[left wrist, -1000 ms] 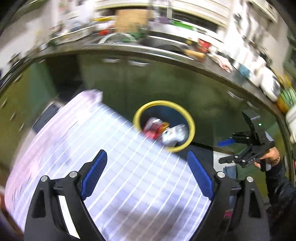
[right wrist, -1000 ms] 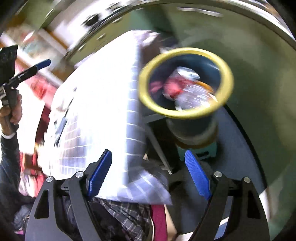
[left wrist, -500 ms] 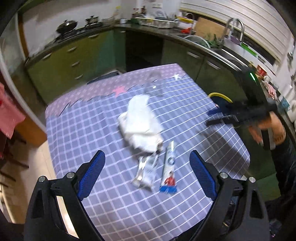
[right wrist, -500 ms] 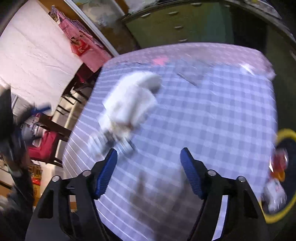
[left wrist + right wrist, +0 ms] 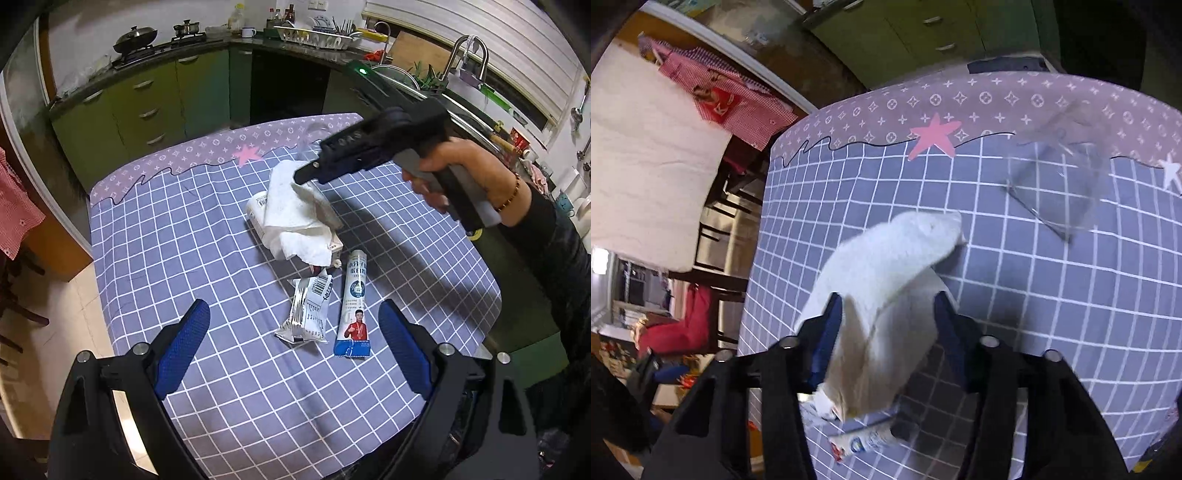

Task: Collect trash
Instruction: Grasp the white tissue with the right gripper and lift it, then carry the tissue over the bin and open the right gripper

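Note:
On the blue checked tablecloth [image 5: 221, 387] lie a crumpled white tissue [image 5: 295, 214] draped over a white packet [image 5: 255, 214], a silver snack wrapper [image 5: 308, 314] and a white tube [image 5: 355, 302]. My left gripper [image 5: 291, 347] is open and empty, above the table's near side, just short of the wrapper. My right gripper [image 5: 886, 332] is open, its fingers either side of the tissue [image 5: 886, 280]; it also shows in the left wrist view [image 5: 314, 170], over the tissue's far end. A clear plastic piece [image 5: 1056, 184] lies beyond the tissue.
Green kitchen cabinets [image 5: 155, 107] and a worktop with a sink [image 5: 399, 77] ring the table's far side. A chair with red cloth [image 5: 698, 321] stands at the table's left. The table edge [image 5: 99, 258] drops to a tiled floor.
Both grippers swung away from the yellow-rimmed bin holding cans and back over the table. The right gripper has come down around the tissue. The left stays open above the wrapper.

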The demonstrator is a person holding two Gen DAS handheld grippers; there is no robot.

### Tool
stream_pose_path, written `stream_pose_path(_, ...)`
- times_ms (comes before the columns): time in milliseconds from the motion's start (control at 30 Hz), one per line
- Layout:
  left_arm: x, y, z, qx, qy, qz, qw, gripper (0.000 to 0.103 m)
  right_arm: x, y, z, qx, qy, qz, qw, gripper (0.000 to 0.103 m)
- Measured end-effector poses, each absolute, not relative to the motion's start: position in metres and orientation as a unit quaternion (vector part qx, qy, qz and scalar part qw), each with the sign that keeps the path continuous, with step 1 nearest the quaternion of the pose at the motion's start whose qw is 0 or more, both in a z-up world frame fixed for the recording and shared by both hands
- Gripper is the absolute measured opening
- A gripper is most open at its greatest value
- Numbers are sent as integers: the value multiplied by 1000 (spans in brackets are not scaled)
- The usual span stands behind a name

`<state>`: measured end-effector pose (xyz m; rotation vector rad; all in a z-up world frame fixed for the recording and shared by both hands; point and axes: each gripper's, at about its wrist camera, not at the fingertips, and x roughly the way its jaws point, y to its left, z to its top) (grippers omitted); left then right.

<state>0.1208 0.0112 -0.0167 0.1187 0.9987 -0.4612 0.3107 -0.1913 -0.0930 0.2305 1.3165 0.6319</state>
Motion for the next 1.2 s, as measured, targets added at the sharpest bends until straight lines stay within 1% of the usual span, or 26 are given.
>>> stream_pose_path(100,120,12,-20,56,477,-223,849,88,317,-188,-98,115,605,297,730,27)
stream_pose_path(167,120,12,-21,56,477,-223,848,88,318,-188,-96,113,597,305,733,7)
stream_pose_path(200,120,12,-22,57,477,-221,849,88,317,-190,-93,109,588,303,742,5)
stream_pose_path(433,121,12,-25,56,479,-221,848,88,300,-210,-54,105,538,319,773,4)
stream_pose_path(567,121,9,-24,59,480,-221,847,88,285,-235,-20,110,507,327,789,4)
stream_pose_path(667,122,6,-24,65,481,-222,846,88,266,-271,8,110,478,316,812,4)
stream_pose_path(800,122,1,-23,68,480,-225,845,88,244,-332,29,109,458,272,839,4)
stream_pose_path(900,123,-8,-22,72,480,-229,844,89,230,-390,30,117,456,217,855,4)
stream_pose_path(1000,125,-19,-23,78,481,-237,840,89,217,-449,19,122,462,150,866,4)
stream_pose_path(1200,129,-42,-24,83,484,-248,835,89,212,-541,-34,139,496,56,855,4)
